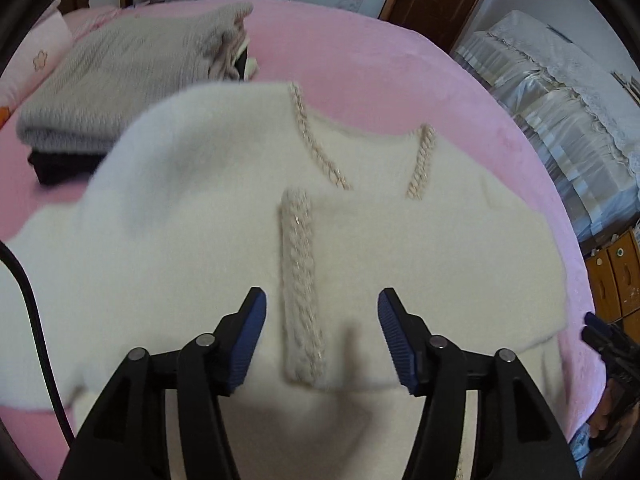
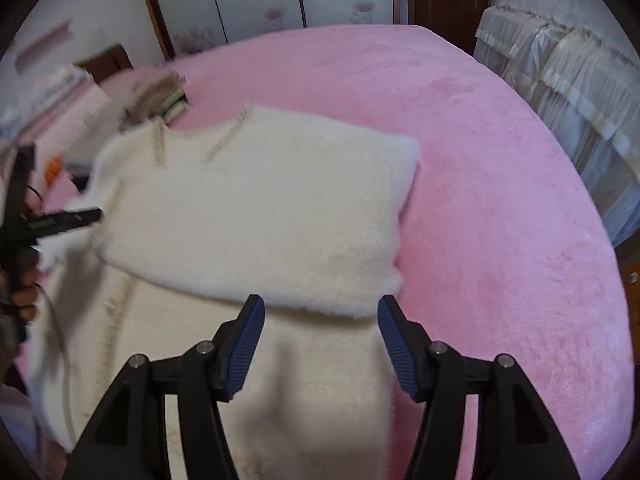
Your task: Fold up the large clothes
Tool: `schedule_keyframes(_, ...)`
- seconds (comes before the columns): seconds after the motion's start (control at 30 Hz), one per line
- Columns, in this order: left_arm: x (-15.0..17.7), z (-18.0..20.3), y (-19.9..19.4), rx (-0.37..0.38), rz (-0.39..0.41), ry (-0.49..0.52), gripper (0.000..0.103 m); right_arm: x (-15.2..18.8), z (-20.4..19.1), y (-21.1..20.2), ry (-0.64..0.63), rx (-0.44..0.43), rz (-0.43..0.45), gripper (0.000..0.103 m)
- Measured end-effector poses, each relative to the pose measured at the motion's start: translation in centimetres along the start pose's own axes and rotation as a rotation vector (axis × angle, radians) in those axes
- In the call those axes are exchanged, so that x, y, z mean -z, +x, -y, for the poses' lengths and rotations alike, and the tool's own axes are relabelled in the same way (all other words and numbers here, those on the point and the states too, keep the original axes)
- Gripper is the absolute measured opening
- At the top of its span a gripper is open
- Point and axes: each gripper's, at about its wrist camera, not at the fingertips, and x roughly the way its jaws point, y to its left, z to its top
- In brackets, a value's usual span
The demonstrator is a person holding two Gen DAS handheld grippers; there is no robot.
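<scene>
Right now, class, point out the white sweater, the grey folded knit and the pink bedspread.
white sweater (image 1: 200,208): left wrist view, body left of the braid.
grey folded knit (image 1: 120,76): left wrist view, top face.
pink bedspread (image 2: 500,200): right wrist view, bare area.

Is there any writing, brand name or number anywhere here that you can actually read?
None can be read.
Left gripper: a pale mark on its side, too blurred to read.
White sweater, pink blanket, grey folded clothes: no writing shows.
</scene>
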Motion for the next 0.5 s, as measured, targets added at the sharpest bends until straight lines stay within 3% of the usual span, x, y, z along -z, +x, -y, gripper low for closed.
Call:
schedule_keyframes(0.07,-1.3,0.0,0.7,-0.015,-0.01,-0.007,0.06,-1.5,1.0,-0.2,0.039,0.008,0.037,0.072)
schedule_keyframes(0.27,-5.4,0.3,5.8,-0.027,-0.099,-0.045,0.06,-6.8,5.1,5.5,0.191,0.012,0.012,0.072)
schedule_keyframes(0.33,-5.9,0.6,6.6,-0.029,-0.093,-0.039,0.048,-8.3,6.5,8.0,0.243,0.008,-0.012,0.072)
schedule_keyframes(0.37,-6.2,0.9,7.0,-0.026,-0.094,-0.03,0.034,-8.7,7.0,9.0,0.262,-0.004,-0.02,0.072)
schedule_keyframes(0.43,-6.3,1.8,7.5,-0.05,-0.081,-0.004,0.022,-9.2,7.7,11.2,0.292,-0.015,-0.06,0.071)
schedule_keyframes(0.47,-6.6,2.2,7.5,-0.059,-0.063,0.019,0.013,-9.4,7.7,12.3,0.29,-0.012,-0.084,0.043)
schedule_keyframes(0.5,-6.5,2.3,7.2,-0.064,-0.045,0.033,0.013,-9.4,7.5,13.2,0.266,0.007,-0.116,0.022)
